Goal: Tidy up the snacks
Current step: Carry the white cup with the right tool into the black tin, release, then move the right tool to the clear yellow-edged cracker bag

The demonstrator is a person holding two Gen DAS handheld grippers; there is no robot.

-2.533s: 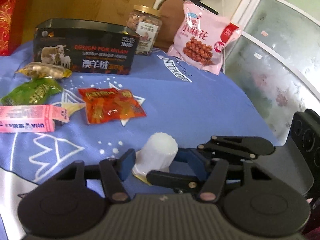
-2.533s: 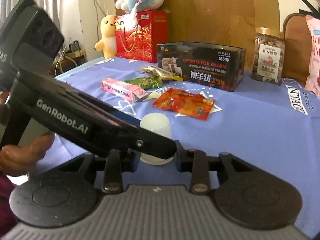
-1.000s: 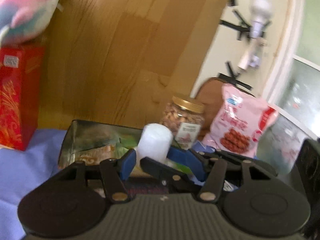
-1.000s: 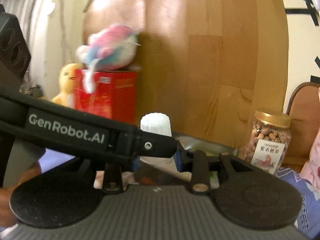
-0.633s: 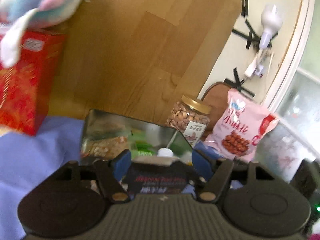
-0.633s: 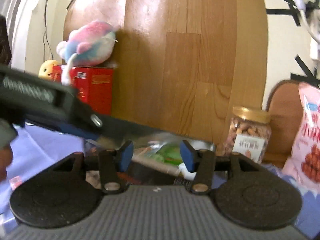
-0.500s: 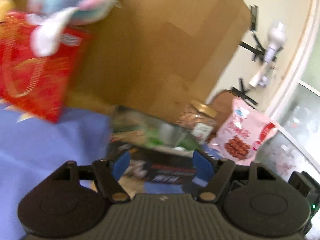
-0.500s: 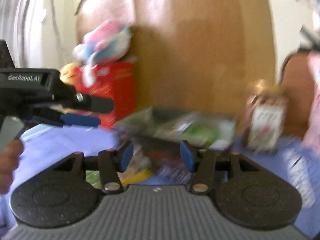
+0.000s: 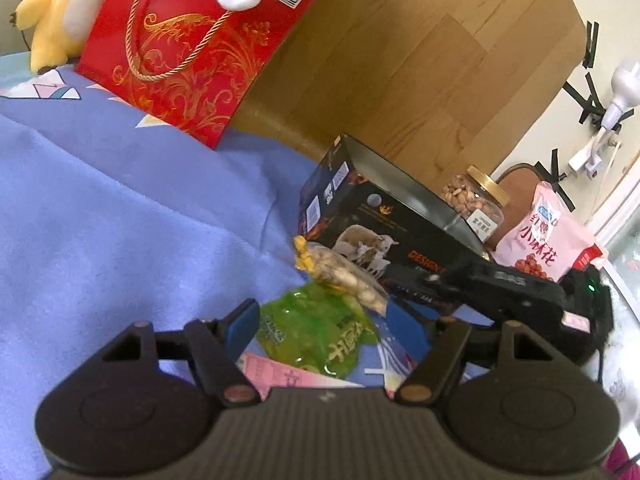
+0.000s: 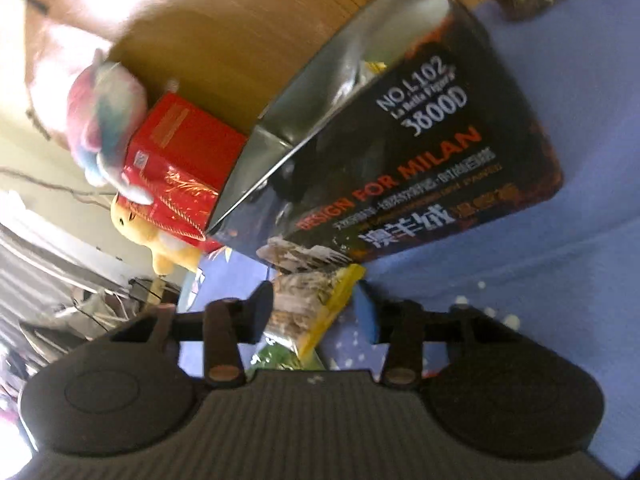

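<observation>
We are holding a gripper in each hand over a desk (image 9: 120, 208) covered in blue cloth, where loose snacks are waiting to be sorted into an open black box (image 9: 384, 236).

Our left gripper (image 9: 332, 320) is hovering with its jaws spread wide and nothing between them. Just beyond its blue pads, a green snack packet (image 9: 316, 332) is lying flat on the cloth, partly overlapping a pink packet (image 9: 276, 372) nearer to us. A clear packet of nuts with yellow ends (image 9: 340, 272) is lying beside the green one, its far end touching the front wall of the box.

Our right gripper (image 10: 316, 312) is tilted sharply and is also wide open, gripping nothing. The nut packet (image 10: 308, 304) is sitting between its two pads, though we cannot tell whether either pad is touching it. The black box (image 10: 400, 160) is filling the view directly behind, its silver lining showing.

Beyond the box a jar of peanuts (image 9: 476, 204) and a pink bag of twists (image 9: 548, 236) are standing upright. A red gift bag (image 9: 188, 52) and a yellow plush toy (image 9: 56, 12) are sitting at the far left.

We judge that we are reaching for the next snack, with several still out on the cloth. The next move is probably calling for the right gripper to close on the crinkly nut packet near its middle, lift it clear of the green packet, then carry it over the box rim and release.
</observation>
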